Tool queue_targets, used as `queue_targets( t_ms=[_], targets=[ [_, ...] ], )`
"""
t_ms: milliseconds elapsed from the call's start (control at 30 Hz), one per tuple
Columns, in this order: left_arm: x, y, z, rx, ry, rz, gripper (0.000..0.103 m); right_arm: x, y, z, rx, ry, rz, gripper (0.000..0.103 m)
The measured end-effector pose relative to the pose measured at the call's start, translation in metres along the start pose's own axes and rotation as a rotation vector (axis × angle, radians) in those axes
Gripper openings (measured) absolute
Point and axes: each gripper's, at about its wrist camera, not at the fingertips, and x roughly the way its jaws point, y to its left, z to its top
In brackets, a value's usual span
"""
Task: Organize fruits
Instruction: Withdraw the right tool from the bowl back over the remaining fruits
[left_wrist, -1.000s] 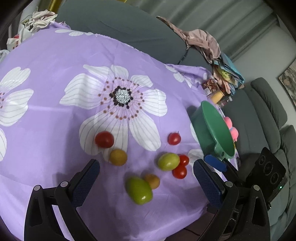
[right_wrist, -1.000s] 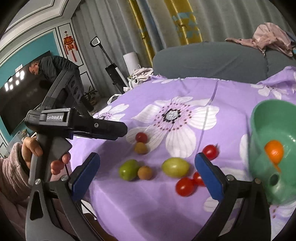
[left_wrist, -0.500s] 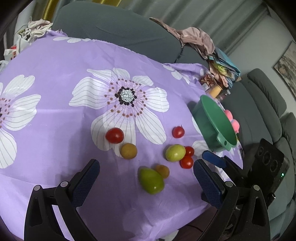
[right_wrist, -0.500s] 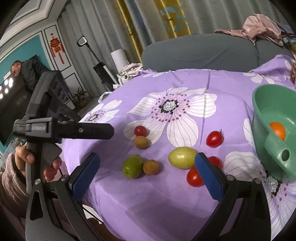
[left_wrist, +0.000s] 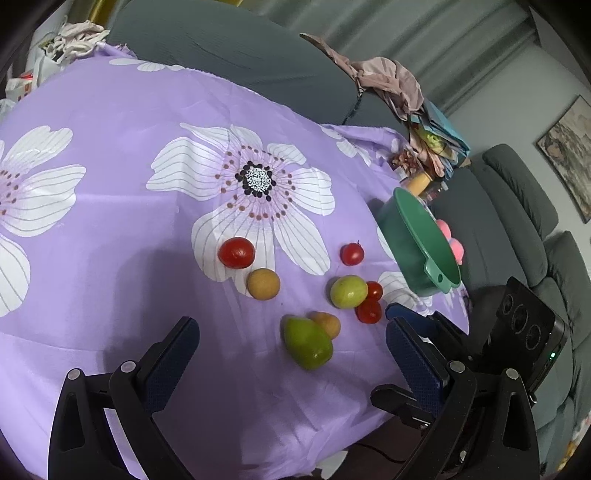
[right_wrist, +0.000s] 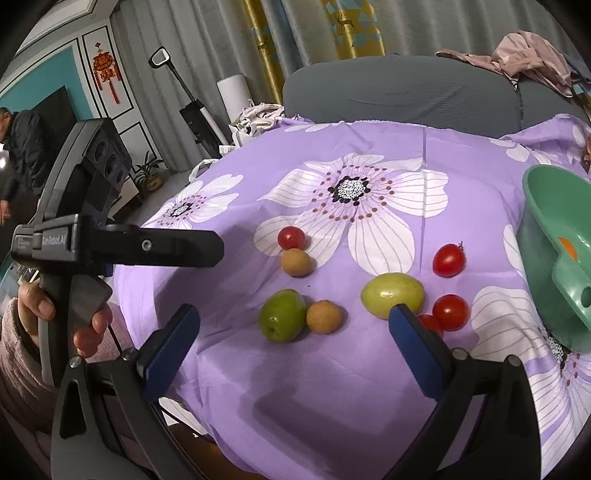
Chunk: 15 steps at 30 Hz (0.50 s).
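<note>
Purple floral cloth (right_wrist: 369, 369) drapes the counter, where fruit lies scattered: a green pear-shaped fruit (right_wrist: 282, 320) touching a small brown one (right_wrist: 324, 316), a yellow-green fruit (right_wrist: 392, 294) beside cherry tomatoes (right_wrist: 450, 312). At far right a green bowl (right_wrist: 546, 236) holds an orange fruit (right_wrist: 568, 248). Both the left claw (left_wrist: 291, 354) and right claw (right_wrist: 293, 343) hover over the near edge, jaws spread wide and empty.
</note>
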Motion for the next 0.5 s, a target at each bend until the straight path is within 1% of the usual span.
queue_targets(
  t_ms=[167,500],
  targets=[
    [-0.001,0.001,0.000,0.020,0.003,0.027,0.101,0.004,0.005,-0.001,-0.006,0.017,-0.009,0.103],
    [-0.001,-0.001,0.000,0.023,0.008,0.031,0.101,0.011,0.004,0.005,0.001,0.043,-0.012,0.103]
  ],
)
